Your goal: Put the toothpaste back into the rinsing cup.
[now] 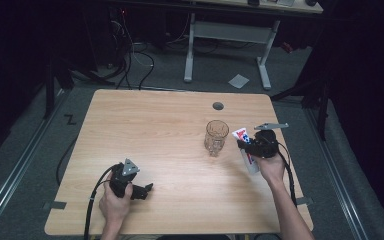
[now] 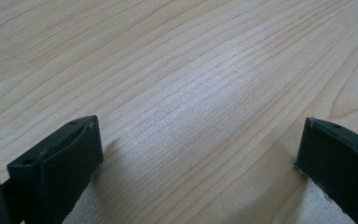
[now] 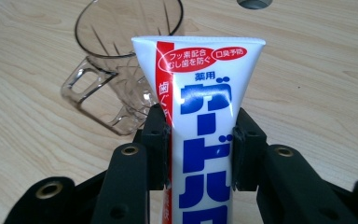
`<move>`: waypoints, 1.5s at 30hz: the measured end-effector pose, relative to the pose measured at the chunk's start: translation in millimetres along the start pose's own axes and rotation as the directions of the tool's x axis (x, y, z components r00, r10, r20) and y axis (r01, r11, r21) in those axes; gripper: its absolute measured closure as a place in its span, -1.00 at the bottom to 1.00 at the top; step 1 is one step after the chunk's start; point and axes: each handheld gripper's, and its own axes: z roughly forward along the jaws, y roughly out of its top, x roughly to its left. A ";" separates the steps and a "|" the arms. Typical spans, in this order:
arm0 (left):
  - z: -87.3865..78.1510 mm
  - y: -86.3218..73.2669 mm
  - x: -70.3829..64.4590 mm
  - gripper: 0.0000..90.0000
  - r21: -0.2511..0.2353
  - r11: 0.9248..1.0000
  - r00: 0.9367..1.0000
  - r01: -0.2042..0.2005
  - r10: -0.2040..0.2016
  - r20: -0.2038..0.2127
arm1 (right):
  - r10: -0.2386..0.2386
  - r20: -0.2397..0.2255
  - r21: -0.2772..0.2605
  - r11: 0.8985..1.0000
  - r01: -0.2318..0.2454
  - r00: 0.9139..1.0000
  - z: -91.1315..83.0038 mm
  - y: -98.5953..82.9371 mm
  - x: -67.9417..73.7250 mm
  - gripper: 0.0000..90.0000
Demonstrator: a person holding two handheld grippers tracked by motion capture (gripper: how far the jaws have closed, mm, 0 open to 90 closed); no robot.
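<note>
A white toothpaste tube (image 3: 200, 116) with blue and red print stands between the jaws of my right gripper (image 3: 200, 140), which is shut on it. In the high view that tube (image 1: 245, 146) is held at the table's right side by the right gripper (image 1: 254, 146). Just left of it a clear glass mug (image 1: 216, 137) stands upright; in the right gripper view the mug (image 3: 116, 74) is behind the tube with its handle toward the left. My left gripper (image 1: 140, 191) rests low at the front left, open, with bare wood between its jaws (image 2: 200, 154).
The wooden table (image 1: 155, 135) has a round cable hole (image 1: 218, 106) near its back edge. Beyond the table a white desk frame (image 1: 227, 45) and cables lie on the dark floor.
</note>
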 end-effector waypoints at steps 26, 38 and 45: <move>0.0 0.0 -0.1 -0.99 0.000 1.000 1.000 -0.001 0.001 0.000 | -0.077 -0.104 -0.124 0.990 0.064 0.992 -24.7 11.3 35.6 0.43; -0.1 0.0 0.1 -0.99 0.001 1.000 1.000 0.000 0.000 0.001 | -0.116 -0.120 -0.160 0.982 0.096 0.986 -26.1 34.8 41.5 0.43; 0.6 0.4 0.4 -1.00 -0.001 1.000 1.000 0.005 -0.005 0.002 | -0.128 -0.147 -0.165 0.981 0.104 0.981 -23.4 50.7 43.6 0.43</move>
